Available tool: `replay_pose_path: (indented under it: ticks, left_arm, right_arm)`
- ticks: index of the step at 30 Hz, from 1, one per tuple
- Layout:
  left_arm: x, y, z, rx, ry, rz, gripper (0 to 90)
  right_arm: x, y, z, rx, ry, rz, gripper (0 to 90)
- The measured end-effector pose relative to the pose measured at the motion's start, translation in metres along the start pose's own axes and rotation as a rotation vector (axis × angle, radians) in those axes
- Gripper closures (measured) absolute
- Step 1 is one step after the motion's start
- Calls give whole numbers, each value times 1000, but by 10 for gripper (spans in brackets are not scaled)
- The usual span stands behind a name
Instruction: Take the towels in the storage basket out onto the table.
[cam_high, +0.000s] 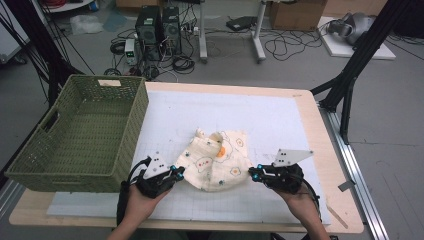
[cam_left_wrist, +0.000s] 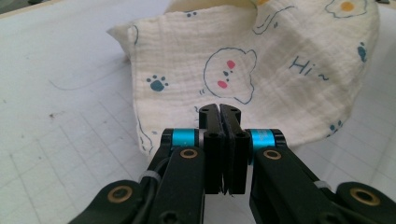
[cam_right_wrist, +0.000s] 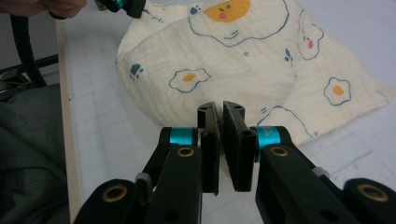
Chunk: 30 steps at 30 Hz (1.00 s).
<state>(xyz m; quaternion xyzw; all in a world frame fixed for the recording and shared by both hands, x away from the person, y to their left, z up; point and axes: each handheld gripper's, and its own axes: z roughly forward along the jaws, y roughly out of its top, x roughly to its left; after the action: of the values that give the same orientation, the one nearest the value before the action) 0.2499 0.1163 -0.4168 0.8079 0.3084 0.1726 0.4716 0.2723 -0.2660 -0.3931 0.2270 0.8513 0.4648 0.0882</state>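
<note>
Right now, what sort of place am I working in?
Probably a lab or robotics test room: the work table carries a white gridded mat, and computer towers and loose cables lie on the grey floor behind it.

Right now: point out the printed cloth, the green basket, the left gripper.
printed cloth (cam_high: 220, 162), high view, middle of the crumpled fabric
green basket (cam_high: 136, 122), high view, right wall
left gripper (cam_left_wrist: 219, 114), left gripper view, between jaw tips

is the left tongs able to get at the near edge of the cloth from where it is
Probably yes: the left tongs, jaws shut, sit just short of the cloth with bare mat between; they would need to open first.
</note>
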Motion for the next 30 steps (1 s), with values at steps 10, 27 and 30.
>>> replay_pose_path:
  ticks: [10,27,30]
  left_arm:
    - [10,-7,17,42,0,0,712]
    - [24,-11,24,65,18,-14,693]
    - [23,-11,25,68,13,-10,681]
  right_arm:
    - [-4,-21,17,49,31,39,730]
    - [-7,-23,19,23,11,17,637]
    - [-8,-23,17,10,-1,13,618]
